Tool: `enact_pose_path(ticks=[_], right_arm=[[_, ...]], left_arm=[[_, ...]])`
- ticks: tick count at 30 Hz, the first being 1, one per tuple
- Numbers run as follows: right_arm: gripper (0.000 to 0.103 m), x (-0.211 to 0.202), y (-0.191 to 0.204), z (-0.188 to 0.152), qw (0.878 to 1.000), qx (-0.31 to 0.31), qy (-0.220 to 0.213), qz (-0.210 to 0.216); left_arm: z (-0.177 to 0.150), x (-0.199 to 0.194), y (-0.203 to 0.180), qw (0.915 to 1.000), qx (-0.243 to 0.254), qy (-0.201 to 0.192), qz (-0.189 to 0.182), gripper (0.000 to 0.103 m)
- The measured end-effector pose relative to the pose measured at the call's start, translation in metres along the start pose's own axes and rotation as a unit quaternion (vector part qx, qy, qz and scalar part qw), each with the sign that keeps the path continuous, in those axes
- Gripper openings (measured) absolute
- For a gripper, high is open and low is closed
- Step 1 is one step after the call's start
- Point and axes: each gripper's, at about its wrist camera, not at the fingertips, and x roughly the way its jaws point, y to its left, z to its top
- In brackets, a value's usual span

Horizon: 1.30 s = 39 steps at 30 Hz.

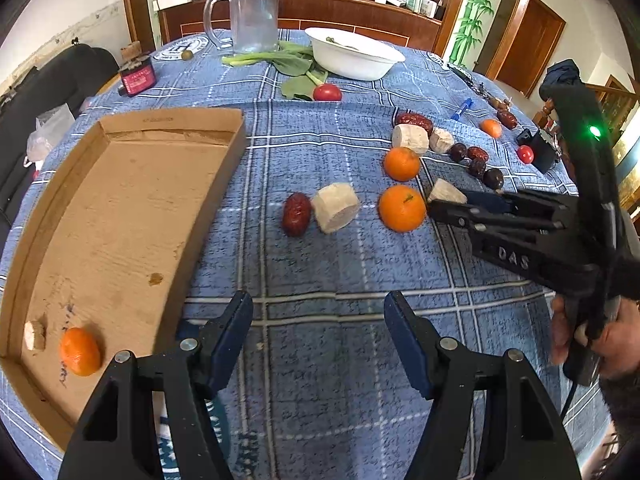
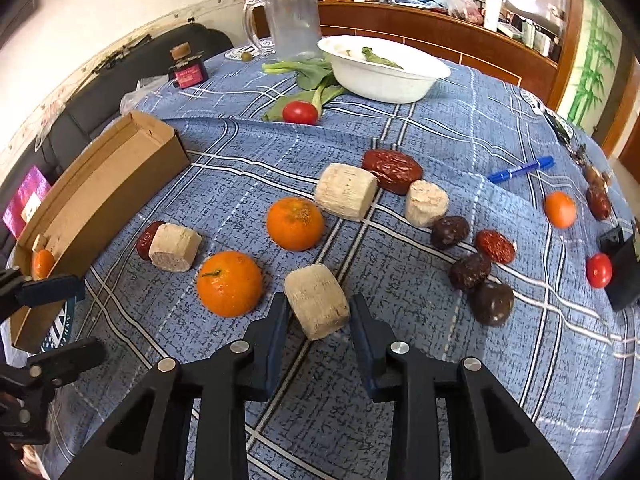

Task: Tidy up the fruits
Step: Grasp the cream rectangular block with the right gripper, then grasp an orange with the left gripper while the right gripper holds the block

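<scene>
Right wrist view: your right claw (image 2: 318, 314) has its two fingers on either side of a pale cut chunk (image 2: 317, 301) lying on the table (image 2: 400, 380); the jaws stand partly spread, and you cannot tell whether the pads are touching it.
Chunk position: it sits just right of the nearest orange (image 2: 229, 284), which is close to the left finger (image 2: 276, 320) of that claw.
Other fruit nearby: a second orange (image 2: 295, 223) lies beyond it, then two more pale chunks (image 2: 346, 191) and a red date (image 2: 392, 170); dark dates (image 2: 492, 303) lie to the right of the claw.
Left side fruit: another pale chunk (image 2: 175, 246) rests against a red date near the cardboard box (image 2: 100, 200).
Left wrist view: your left claw (image 1: 318, 320) is wide open over bare tablecloth, holding nothing.
Box: the cardboard box (image 1: 120, 208) lies to the left of this claw, with a small orange (image 1: 80, 351) and a small pale piece (image 1: 34, 335) in its near corner.
Right claw seen from here: it reaches in from the right, its tips at the pale chunk (image 1: 446, 192) beside the orange (image 1: 402, 208).
Far end of table: a white bowl (image 1: 356, 56), leafy greens (image 1: 292, 62), a tomato (image 1: 327, 92) and a clear jug (image 1: 250, 16).
</scene>
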Motion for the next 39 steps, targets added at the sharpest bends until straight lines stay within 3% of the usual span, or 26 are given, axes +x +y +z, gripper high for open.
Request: enact_pose_path(ticks=[11,16,21,28,30,34,39], right_arm=[[0.033,-0.039,-0.024,-0.038,0.999,0.034,-0.013,-0.014],[0.033,-0.051,-0.040,-0.055,0.998,0.057,-0.013,-0.015],[0.033,-0.060,-0.050,-0.068,0.997,0.071,-0.016,-0.011],[0.033,-0.066,-0.060,-0.076,0.995,0.096,-0.020,0.005],[0.033,-0.066,-0.061,-0.078,0.995,0.102,-0.019,0.010],[0.033,-0.067,-0.061,-0.080,0.994,0.106,-0.020,0.013],[0.033,-0.068,-0.060,-0.079,0.995,0.098,-0.023,0.005]], left_arm=[[0.029,0.022,-0.058,0.9985,0.026,-0.014,-0.046,0.067],[0.044,0.040,-0.080,0.9978,0.049,-0.018,-0.041,0.067],[0.053,0.047,-0.084,0.9970,0.066,-0.037,-0.018,0.066],[0.057,0.053,-0.068,0.9963,0.071,-0.048,0.006,0.046],[0.057,0.057,-0.063,0.9967,0.070,-0.039,0.011,0.045],[0.050,0.051,-0.061,0.9962,0.076,-0.040,-0.011,0.045],[0.050,0.054,-0.064,0.9958,0.081,-0.043,0.000,0.045]])
